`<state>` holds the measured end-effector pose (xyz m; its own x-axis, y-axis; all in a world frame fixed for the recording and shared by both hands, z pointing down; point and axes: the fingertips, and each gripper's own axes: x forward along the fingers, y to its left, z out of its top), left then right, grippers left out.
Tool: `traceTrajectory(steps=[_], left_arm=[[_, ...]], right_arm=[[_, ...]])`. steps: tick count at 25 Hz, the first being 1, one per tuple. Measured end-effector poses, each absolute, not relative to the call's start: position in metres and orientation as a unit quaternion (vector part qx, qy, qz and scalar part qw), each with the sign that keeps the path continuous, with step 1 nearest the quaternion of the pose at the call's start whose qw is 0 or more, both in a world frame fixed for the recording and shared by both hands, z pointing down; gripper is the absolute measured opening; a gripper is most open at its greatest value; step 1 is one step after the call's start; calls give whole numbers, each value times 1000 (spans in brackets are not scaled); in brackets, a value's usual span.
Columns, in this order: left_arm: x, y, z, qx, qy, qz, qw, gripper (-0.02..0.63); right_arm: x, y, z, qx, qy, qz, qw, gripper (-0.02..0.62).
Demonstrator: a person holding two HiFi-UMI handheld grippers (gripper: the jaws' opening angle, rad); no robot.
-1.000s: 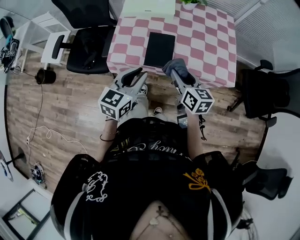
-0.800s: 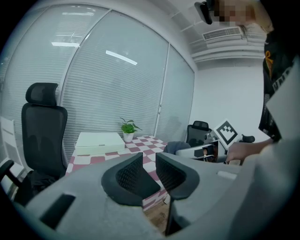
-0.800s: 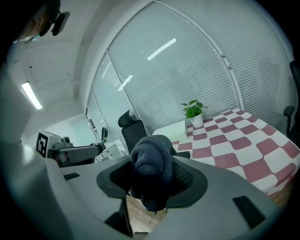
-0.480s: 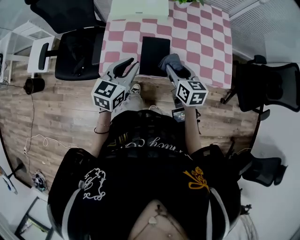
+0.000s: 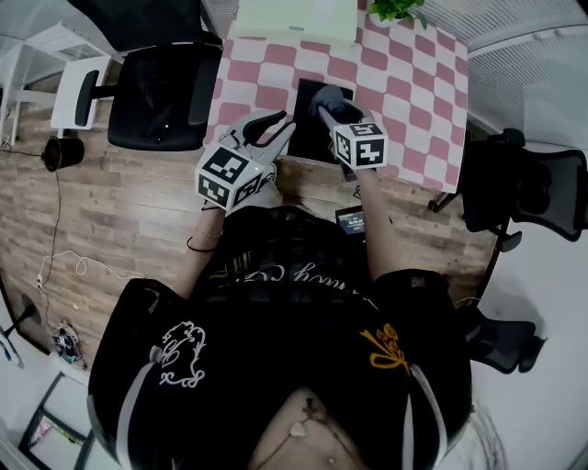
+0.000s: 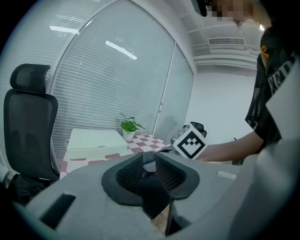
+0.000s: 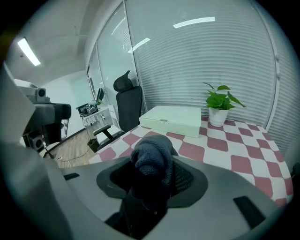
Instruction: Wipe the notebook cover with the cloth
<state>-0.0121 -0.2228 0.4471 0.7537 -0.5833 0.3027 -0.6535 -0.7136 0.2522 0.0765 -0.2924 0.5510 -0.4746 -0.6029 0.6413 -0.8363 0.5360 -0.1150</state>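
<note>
Writing: the person's black shirt has curly pale print across the chest, too bent to read. Each tongs carries a cube with black-and-white square markers.
Notebook: black and flat on the pink-and-white checked tabletop, close to its near edge.
Cloth: dark grey-blue and bunched. In the head view it sits over the far part of the notebook. Whether it touches the cover cannot be judged.
Right tongs: closed on the cloth, which bulges up and out from between the jaws.
Left tongs: the jaws stand a little apart with a narrow gap, and nothing is held. In the head view they are just left of the notebook, at the near edge of the tabletop.
Box: white and flat, at the far edge of the tabletop. The plant is beside it.
Head view only: the wooden floor and a black chair to the left of the tabletop.
Left gripper view only: the marker cube of the right tongs seen from the side, with the person's forearm behind it.
Right gripper view only: the knit surface of the cloth and the white pot of the plant.
</note>
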Motion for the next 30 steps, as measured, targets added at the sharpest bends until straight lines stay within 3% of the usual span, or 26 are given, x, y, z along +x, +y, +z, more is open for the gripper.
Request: traceTrajectory(steps=[12,30], left_arm=[[-27,-244,449,925,-318,106,176,80],[-4,-254,453,937,-277,109,183,80]], right_arm=[[16,-349,601,426,-828,234,281,169],[159,-339,614,551,-741,280,264,169]])
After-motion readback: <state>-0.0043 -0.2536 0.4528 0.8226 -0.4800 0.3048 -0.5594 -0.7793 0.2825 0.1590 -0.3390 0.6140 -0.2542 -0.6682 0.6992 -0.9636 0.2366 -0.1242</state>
